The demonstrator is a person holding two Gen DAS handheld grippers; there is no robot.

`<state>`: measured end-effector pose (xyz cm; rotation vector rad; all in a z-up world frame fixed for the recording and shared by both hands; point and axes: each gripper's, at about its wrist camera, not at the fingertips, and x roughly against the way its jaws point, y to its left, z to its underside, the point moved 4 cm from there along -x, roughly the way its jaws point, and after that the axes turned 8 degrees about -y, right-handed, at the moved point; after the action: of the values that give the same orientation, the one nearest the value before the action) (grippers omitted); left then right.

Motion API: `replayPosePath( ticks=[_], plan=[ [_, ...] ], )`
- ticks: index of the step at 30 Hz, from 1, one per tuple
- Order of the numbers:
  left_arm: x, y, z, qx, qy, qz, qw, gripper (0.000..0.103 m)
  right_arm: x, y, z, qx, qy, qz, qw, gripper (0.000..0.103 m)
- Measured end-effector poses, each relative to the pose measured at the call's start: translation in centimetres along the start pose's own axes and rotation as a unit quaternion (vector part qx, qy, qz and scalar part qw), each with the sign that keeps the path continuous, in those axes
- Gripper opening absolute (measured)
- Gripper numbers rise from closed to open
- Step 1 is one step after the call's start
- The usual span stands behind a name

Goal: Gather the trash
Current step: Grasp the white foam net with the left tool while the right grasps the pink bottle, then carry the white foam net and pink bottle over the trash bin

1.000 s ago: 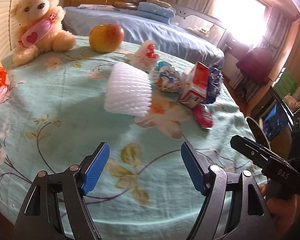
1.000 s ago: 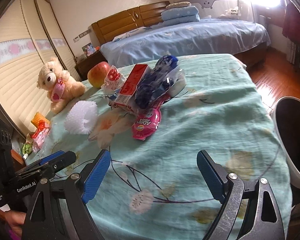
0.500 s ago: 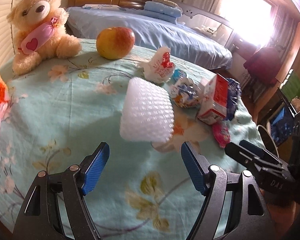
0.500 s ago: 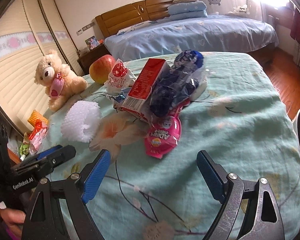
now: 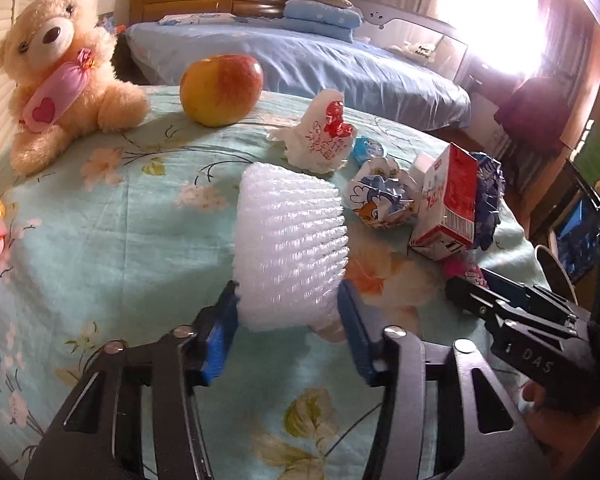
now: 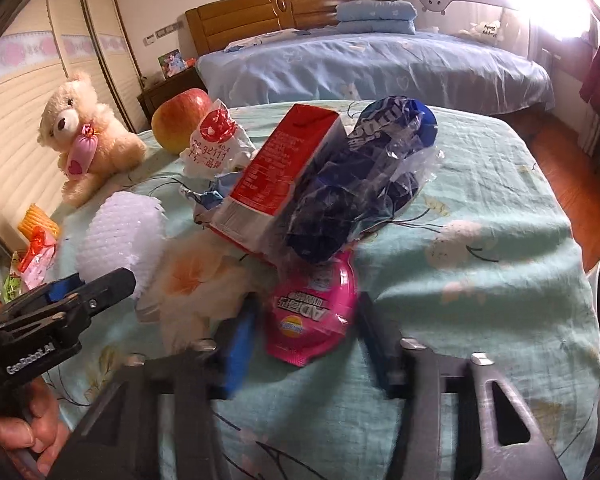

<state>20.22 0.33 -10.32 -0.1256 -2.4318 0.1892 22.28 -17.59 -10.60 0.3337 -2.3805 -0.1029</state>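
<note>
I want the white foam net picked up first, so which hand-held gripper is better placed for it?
The left hand-held gripper: the white foam net sits between its closing jaws. The right hand-held gripper is closing around the pink packet.

Both grippers point slanting down at the table. The left gripper (image 5: 288,322) is closing its jaws, and the right gripper (image 6: 306,334) is also closing, both half open.

White foam net sleeve (image 5: 290,240) on its side between left fingers (image 5: 220,330); pink pouch (image 6: 312,312) flat between right fingers (image 6: 238,344).
</note>
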Motion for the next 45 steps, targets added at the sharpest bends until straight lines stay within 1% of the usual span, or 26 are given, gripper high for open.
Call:
replayPosePath(
  ticks=[6,8,14,19,24,33,45],
  plan=[
    [1.5,-0.7,1.1,0.009,0.0,0.022,0.9997,0.042,2.0,-0.9,0.7,-0.015,-0.013,-0.016,1.0,0.047],
    [2.1,-1.4,1.6,0.008,0.002,0.031,0.9995,0.042,3.1,-1.3,1.3,-0.019,-0.016,-0.025,0.999,0.047],
    [3.5,-4.4,2.6,-0.007,0.009,0.066,0.9978,0.042,5.9,-3.0,3.2,-0.043,-0.022,-0.029,0.998,0.047],
    [4.3,-7.2,2.8,-0.028,0.009,0.089,0.9956,0.042,8.6,-5.2,3.6,-0.068,-0.047,-0.015,0.996,0.047],
    [4.7,-10.0,2.9,-0.047,0.009,0.106,0.9932,0.042,10.3,-7.5,3.8,-0.083,-0.06,0.001,0.995,0.047],
    [4.7,-14.4,3.4,-0.082,0.015,0.132,0.9878,0.042,12.5,-10.7,4.6,-0.109,-0.078,0.02,0.991,0.047],
    [4.4,-19.2,3.8,-0.116,0.021,0.152,0.9814,0.042,14.5,-14.4,5.2,-0.13,-0.096,0.041,0.986,0.047]
  ],
)
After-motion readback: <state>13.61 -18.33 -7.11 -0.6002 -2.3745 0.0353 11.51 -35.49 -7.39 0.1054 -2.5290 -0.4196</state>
